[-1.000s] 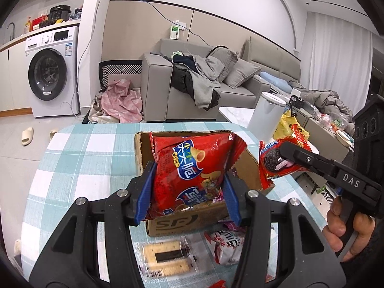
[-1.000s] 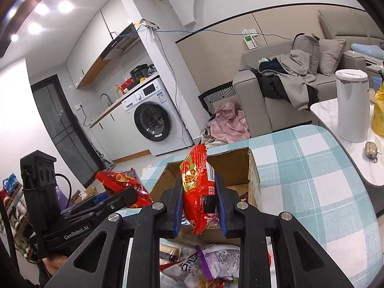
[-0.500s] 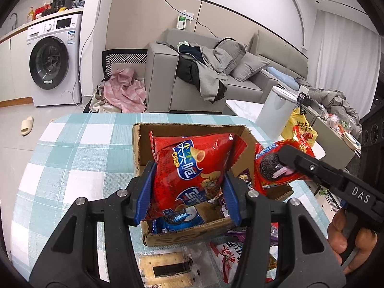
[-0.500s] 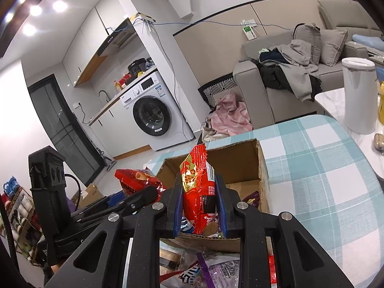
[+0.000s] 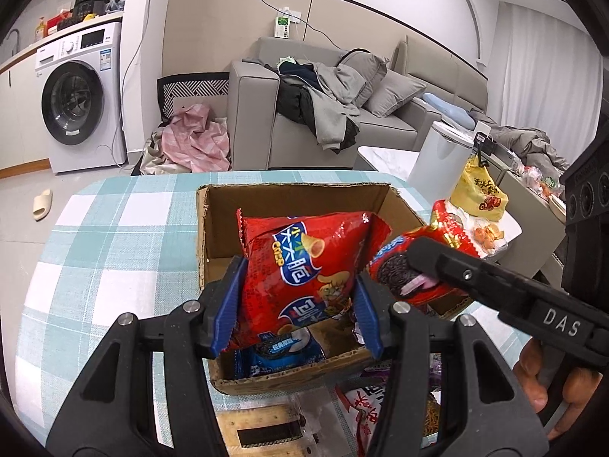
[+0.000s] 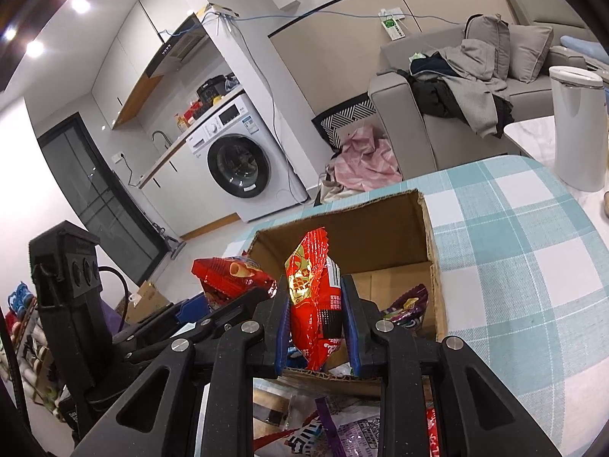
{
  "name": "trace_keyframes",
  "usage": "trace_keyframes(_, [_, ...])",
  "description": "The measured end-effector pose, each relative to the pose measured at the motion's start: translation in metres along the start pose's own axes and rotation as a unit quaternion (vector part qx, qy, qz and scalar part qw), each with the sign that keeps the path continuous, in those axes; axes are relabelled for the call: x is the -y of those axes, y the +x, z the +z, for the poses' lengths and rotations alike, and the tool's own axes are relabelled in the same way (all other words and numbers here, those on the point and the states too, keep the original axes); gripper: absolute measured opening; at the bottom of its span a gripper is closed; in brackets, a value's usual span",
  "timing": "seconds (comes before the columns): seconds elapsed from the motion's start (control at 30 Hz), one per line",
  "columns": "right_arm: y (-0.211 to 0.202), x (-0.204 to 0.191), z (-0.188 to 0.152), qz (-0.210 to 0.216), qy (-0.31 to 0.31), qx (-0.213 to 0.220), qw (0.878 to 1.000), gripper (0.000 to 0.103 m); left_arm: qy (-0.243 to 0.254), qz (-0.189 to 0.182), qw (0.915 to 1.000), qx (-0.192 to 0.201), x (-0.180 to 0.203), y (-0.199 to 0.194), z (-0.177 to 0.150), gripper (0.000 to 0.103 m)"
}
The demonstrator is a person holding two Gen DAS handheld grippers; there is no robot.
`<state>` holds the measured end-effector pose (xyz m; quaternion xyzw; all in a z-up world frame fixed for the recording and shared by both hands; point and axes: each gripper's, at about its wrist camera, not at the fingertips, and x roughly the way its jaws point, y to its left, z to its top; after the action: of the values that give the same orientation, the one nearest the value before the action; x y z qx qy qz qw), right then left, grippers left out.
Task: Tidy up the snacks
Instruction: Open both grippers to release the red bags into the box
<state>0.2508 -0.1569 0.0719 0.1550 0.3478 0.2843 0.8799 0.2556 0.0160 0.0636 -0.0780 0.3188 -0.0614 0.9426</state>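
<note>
Both my tools have come forward over the cardboard box point(image 5: 293, 205) compared with a second ago, so the open top now sits right under the bags. My left tool point(image 5: 298, 304) is clenched on the big red chip bag point(image 5: 304, 262), hanging above the box's near half. My right tool point(image 6: 314, 327) is clamped on the smaller red cookie pack point(image 6: 314, 301), above the box's near right corner.

Both bags are light, puffy and crinkly, with slick foil. I'd grip them mid-body or at the crimped seam, gently, since chips and cookies crush easily.

Inside the box there's already a blue cookie pack point(image 5: 281, 354) and a purple packet point(image 6: 407, 304), so I'd guess the chip bag lands on top of those rather than flat. More loose snacks lie on the checked bench point(image 5: 106, 251) just in front of the box; exactly how many, I can't tell, my tools cover them. The two tools are near each other, so bumping is the main risk.
</note>
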Motion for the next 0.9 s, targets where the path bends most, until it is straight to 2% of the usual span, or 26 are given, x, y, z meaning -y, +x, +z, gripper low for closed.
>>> trace_keyframes(0.1, [0.004, -0.002, 0.0, -0.001, -0.004, -0.007, 1.0, 0.024, 0.005, 0.007, 1.0, -0.005, 0.002, 0.002, -0.002, 0.05])
trace_keyframes(0.17, [0.005, -0.006, 0.0, -0.007, -0.014, -0.01, 1.0, 0.028, 0.007, 0.011, 0.9999, -0.01, 0.002, 0.003, -0.003, 0.058])
trace_keyframes(0.23, [0.002, -0.006, 0.0, -0.005, -0.015, -0.005, 1.0, 0.044, 0.006, 0.015, 0.9998, -0.009, 0.002, -0.001, -0.004, 0.066])
trace_keyframes(0.3, [-0.004, -0.003, 0.0, -0.009, -0.009, 0.007, 1.0, 0.054, 0.005, 0.012, 0.9999, -0.001, 0.001, -0.008, -0.005, 0.071])
trace_keyframes(0.37, [-0.01, 0.001, 0.002, -0.017, -0.004, 0.01, 1.0, 0.06, 0.003, 0.005, 1.0, 0.003, 0.001, -0.015, -0.006, 0.084])
trace_keyframes(0.47, [-0.019, 0.007, 0.003, -0.026, -0.001, 0.012, 1.0, 0.079, 0.004, 0.004, 1.0, 0.006, 0.0, -0.026, -0.009, 0.085])
trace_keyframes(0.53, [-0.025, 0.009, 0.003, -0.032, -0.004, 0.009, 0.999, 0.097, 0.003, 0.006, 1.0, 0.004, -0.001, -0.033, -0.01, 0.091])
trace_keyframes(0.6, [-0.03, 0.009, 0.002, -0.035, -0.013, 0.004, 0.999, 0.101, 0.002, 0.011, 0.9999, 0.007, -0.001, -0.041, -0.012, 0.102])
trace_keyframes(0.9, [-0.044, -0.001, -0.013, -0.063, -0.059, -0.008, 0.996, 0.103, 0.0, 0.029, 0.9996, 0.006, -0.004, -0.067, -0.03, 0.102])
